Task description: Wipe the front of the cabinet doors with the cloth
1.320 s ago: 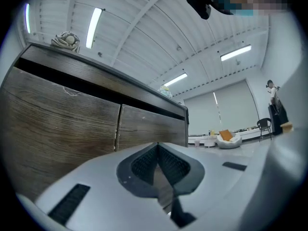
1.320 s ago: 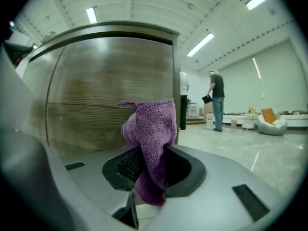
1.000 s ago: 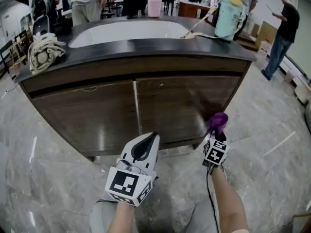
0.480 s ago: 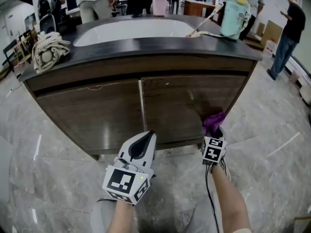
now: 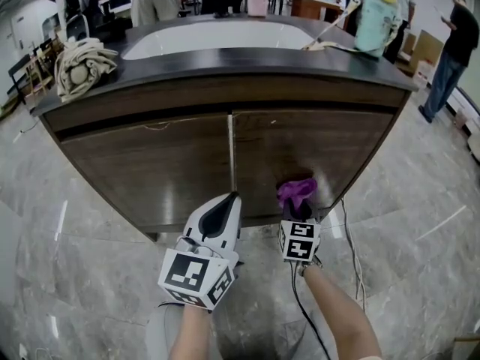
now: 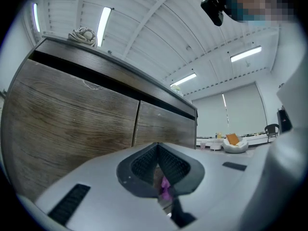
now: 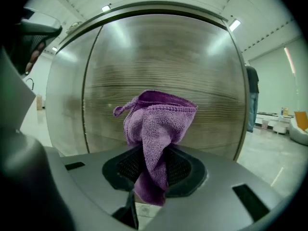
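Head view: the right hand-held gripper (image 5: 298, 213) holds the purple cloth (image 5: 297, 192) low at the right cabinet door (image 5: 322, 145) — the left hand-held gripper (image 5: 231, 201) hovers beside it. Left gripper view: jaws together, nothing gripped. Right gripper view: jaws clamped on the cloth (image 7: 156, 129).

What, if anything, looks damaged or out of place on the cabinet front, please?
A thin pale squiggle sits near the top of the left door, like a scratch or smear. Nothing else stands out.
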Tool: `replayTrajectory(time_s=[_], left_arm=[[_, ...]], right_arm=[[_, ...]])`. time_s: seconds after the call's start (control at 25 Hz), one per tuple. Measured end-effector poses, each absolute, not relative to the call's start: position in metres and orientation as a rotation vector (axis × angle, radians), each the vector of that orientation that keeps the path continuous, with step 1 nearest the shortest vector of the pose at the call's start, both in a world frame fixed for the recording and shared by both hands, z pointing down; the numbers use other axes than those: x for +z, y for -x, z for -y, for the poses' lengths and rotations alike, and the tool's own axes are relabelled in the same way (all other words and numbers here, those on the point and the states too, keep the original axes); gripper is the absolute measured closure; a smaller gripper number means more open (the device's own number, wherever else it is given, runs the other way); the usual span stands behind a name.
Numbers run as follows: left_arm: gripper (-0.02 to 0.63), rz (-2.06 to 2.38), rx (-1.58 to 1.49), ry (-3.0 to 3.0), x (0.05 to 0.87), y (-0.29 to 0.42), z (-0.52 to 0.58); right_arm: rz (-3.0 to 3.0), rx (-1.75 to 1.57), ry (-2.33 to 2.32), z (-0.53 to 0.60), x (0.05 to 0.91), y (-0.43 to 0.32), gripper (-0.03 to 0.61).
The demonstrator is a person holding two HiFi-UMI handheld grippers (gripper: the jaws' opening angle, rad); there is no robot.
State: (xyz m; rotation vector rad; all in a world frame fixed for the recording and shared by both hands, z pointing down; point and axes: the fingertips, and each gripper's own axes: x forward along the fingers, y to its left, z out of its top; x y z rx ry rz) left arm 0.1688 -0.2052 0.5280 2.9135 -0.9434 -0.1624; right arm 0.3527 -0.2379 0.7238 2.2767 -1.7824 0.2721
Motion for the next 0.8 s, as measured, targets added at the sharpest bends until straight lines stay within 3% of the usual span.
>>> replayTrajectory(time_s=[0.48, 0.64, 0.8], left_arm=[[0.611, 0.959, -0.183, -2.892, 0.529, -0.159, 0.21], [0.611, 0.969, -0.19, -2.882, 0.529, -0.155, 0.213], [0.611, 0.953, -0.189, -2.88, 0.531, -0.161, 0.213]], right_arm=[[2.074, 0.285, -1.995, 0.277, 0.73, -0.207, 0.465], [2.031, 0.239, -2.004, 0.263, 0.744, -0.221, 0.463], [1.784, 0.256, -2.122, 0.225, 0.781, -0.3, 0.463]])
